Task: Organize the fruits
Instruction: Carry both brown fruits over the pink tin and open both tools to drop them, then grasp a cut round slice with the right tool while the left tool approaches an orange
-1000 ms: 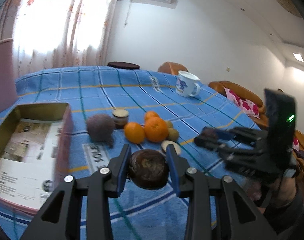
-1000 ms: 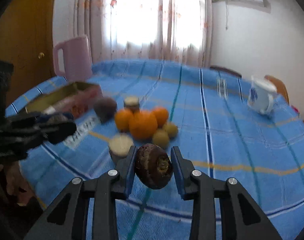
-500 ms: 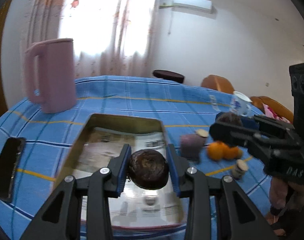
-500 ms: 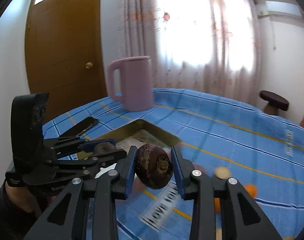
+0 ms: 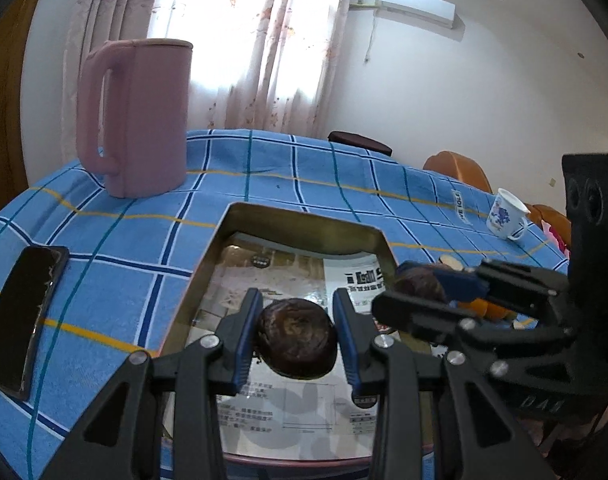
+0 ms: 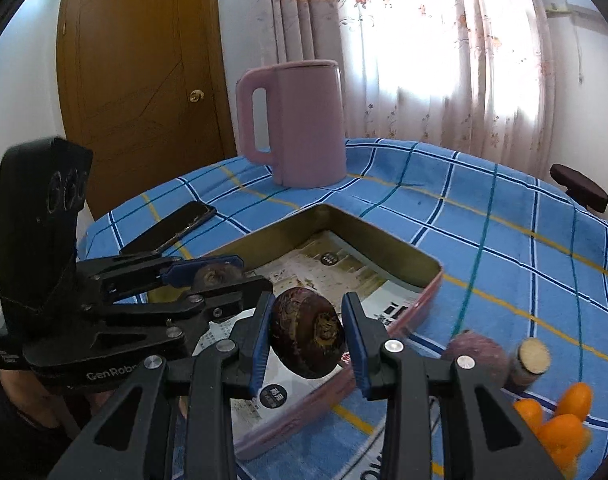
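Observation:
My left gripper [image 5: 296,312] is shut on a dark brown round fruit [image 5: 296,340] and hangs over the open tin box [image 5: 304,219], which is lined with printed paper. Close on its right, my right gripper [image 5: 400,286] grips a second dark fruit [image 5: 418,283]. In the right wrist view the right gripper [image 6: 308,308] is shut on that purple-brown fruit [image 6: 306,334] above the box's near edge [image 6: 384,246]. The left gripper [image 6: 240,274] sits just to its left with its fruit [image 6: 212,276]. Oranges [image 6: 560,428], a purple round fruit [image 6: 478,354] and a cut piece [image 6: 534,356] lie on the cloth to the right.
A tall pink jug [image 5: 136,116] stands behind the box. A black phone [image 5: 20,312] lies on the blue checked cloth left of the box. A white mug [image 5: 506,220] stands at the far right. The round table's edge curves close by on the left.
Both grippers have swung left, away from the fruit pile, and now hang over the tin box. Each still grips its dark fruit. The right gripper has closed in beside the left.

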`<state>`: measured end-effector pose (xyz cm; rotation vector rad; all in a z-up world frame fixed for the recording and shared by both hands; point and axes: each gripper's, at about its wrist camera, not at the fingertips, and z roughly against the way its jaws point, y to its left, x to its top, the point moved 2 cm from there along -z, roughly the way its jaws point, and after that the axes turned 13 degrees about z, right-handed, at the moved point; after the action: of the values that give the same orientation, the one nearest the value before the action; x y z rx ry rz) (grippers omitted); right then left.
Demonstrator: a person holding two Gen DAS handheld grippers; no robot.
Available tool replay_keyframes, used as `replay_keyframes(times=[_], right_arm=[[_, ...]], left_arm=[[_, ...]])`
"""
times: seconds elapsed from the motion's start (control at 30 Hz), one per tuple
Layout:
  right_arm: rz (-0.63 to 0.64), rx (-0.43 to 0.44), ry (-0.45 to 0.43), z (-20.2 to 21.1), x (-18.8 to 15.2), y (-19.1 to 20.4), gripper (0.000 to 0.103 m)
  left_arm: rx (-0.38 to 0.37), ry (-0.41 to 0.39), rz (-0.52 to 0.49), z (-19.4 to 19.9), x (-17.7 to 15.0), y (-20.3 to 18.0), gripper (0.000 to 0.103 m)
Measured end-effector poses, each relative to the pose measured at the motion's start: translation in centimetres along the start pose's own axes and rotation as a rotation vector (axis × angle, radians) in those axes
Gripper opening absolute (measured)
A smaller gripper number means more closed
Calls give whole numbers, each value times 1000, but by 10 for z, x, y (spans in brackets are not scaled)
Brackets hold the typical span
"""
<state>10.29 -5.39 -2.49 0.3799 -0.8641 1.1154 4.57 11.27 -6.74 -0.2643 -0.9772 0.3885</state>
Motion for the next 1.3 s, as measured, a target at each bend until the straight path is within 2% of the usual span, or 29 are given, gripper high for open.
replay_keyframes(times=[0.13, 0.23, 0.3, 0.37, 0.4, 0.53, 0.7, 0.83, 1.1, 1.13, 1.17, 1.2, 1.27, 1.3], right_arm=[[-9, 9, 1, -3, -1, 1, 37], [-7, -40, -3, 5, -2, 0, 57], [-1, -54, -11, 17, -5, -1, 58], [25, -102, -7, 32, -11, -1, 58], [38, -134, -4, 42, -17, -1, 58], [25, -233, 9, 83, -47, -13, 59], [-59, -330, 56, 121, -90, -39, 59], [-103, -333, 89, 124, -107, -51, 59], [-136, -270, 170, 103, -119, -56, 59], [-135, -270, 176, 103, -119, -56, 56], [-134, -273, 195, 101, -121, -58, 43], [-138, -286, 201, 101, -122, -60, 35], [-162, -261, 164, 108, -124, -63, 35], [-163, -278, 145, 113, -124, -64, 35]], left_arm=[[16, -26, -2, 5, 3, 1, 39], [14, -43, 24, 10, 6, 5, 45], [10, -66, 42, 15, 7, 6, 69], [-3, -93, 54, 22, 7, 3, 83], [-13, -106, 51, 26, 6, -1, 87], [-52, -112, 23, 32, 2, -20, 88], [-108, -71, -28, 27, -13, -51, 91], [-131, -37, -71, 20, -24, -74, 91], [-140, 2, -140, 10, -36, -102, 91], [-142, 7, -146, 8, -37, -105, 91], [-145, 13, -151, 6, -38, -109, 91], [-149, 21, -159, 3, -38, -113, 91], [-154, 29, -174, 0, -40, -120, 91], [-161, 33, -185, -2, -40, -126, 91]])
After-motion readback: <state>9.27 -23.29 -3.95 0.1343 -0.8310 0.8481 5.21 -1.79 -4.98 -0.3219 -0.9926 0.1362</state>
